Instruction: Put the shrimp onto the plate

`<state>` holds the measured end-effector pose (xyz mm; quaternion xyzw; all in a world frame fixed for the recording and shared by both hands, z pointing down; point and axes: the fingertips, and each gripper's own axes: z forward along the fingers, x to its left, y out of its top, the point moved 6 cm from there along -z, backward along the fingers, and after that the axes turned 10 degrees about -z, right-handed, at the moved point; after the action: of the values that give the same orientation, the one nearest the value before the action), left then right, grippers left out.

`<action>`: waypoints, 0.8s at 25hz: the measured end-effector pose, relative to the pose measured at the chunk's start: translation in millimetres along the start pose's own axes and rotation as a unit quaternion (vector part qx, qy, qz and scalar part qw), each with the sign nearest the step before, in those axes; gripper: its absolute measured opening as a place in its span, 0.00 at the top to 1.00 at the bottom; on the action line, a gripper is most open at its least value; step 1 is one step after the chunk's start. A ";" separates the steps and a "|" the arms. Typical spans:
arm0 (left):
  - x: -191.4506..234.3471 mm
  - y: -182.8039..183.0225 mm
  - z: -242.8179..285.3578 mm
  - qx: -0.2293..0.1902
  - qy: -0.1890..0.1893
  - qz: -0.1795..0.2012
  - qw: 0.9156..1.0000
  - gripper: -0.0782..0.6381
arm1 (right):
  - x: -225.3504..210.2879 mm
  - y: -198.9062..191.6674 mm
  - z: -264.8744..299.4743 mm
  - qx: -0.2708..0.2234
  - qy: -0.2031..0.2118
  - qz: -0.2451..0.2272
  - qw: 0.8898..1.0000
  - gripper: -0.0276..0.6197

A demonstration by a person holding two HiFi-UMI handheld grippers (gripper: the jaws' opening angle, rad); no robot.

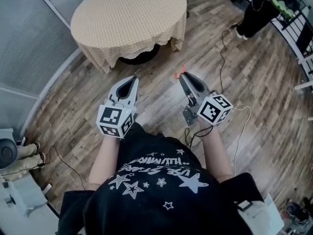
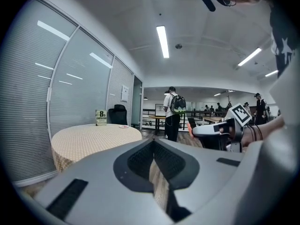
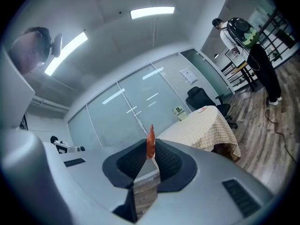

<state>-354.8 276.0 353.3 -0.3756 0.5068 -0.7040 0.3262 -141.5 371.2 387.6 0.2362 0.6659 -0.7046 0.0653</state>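
Observation:
An orange shrimp (image 3: 150, 143) is pinched between the tips of my right gripper (image 3: 151, 154), and its tail sticks out past them. In the head view the shrimp (image 1: 179, 72) shows at the tip of the right gripper (image 1: 183, 76), held over the wooden floor. My left gripper (image 1: 133, 79) is shut with nothing in it, level with the right one. A small white plate (image 3: 203, 109) lies on the far side of the round table (image 1: 129, 18); it also shows as a plate (image 2: 123, 126) in the left gripper view. Both grippers are well short of the table.
The table has a checked yellow cloth and a small sign card (image 2: 100, 117). A black office chair (image 3: 202, 100) stands behind it. A person with a backpack (image 2: 173, 114) stands on the wooden floor to the right. Glass walls with blinds (image 1: 29, 43) run along the left. Cables (image 1: 222, 53) trail on the floor.

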 end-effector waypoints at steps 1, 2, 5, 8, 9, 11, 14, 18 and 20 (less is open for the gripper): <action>-1.7 -1.8 -0.7 0.003 0.001 0.000 1.000 0.88 | -1.4 -1.0 -1.7 -0.001 0.000 0.005 1.000 0.86; -2.4 -3.6 -0.7 0.006 0.001 0.000 1.000 0.88 | -2.9 -1.9 -2.6 -0.002 0.000 0.009 1.000 0.86; 2.7 -6.4 3.5 0.014 0.006 0.000 1.000 0.88 | -9.1 -4.4 1.7 -0.001 -0.001 0.018 1.000 0.86; 11.1 -6.6 11.1 0.017 0.007 -0.003 1.000 0.88 | -14.5 -5.7 9.8 0.000 0.000 0.029 1.000 0.86; 13.7 -6.4 14.5 0.018 0.005 -0.004 1.000 0.88 | -15.2 -4.8 12.1 -0.003 0.002 0.033 0.999 0.86; 18.9 -5.2 24.1 0.017 -0.001 -0.006 1.000 0.88 | -17.2 0.4 17.5 -0.013 0.009 0.039 0.999 0.86; 24.9 -3.6 40.9 0.018 -0.012 -0.007 1.000 0.88 | -25.2 3.8 24.5 -0.025 0.010 0.054 0.998 0.86; 35.7 5.6 65.5 0.015 -0.025 -0.003 1.000 0.88 | -38.2 9.9 39.8 -0.021 0.004 0.051 0.998 0.86; 45.0 9.6 78.4 0.014 -0.030 -0.006 0.999 0.88 | -46.0 14.7 50.8 -0.020 -0.001 0.046 0.999 0.86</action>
<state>-309.3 198.8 369.0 -0.3952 0.4845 -0.7016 0.3419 -107.6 310.3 393.6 0.2644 0.6684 -0.6875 0.1034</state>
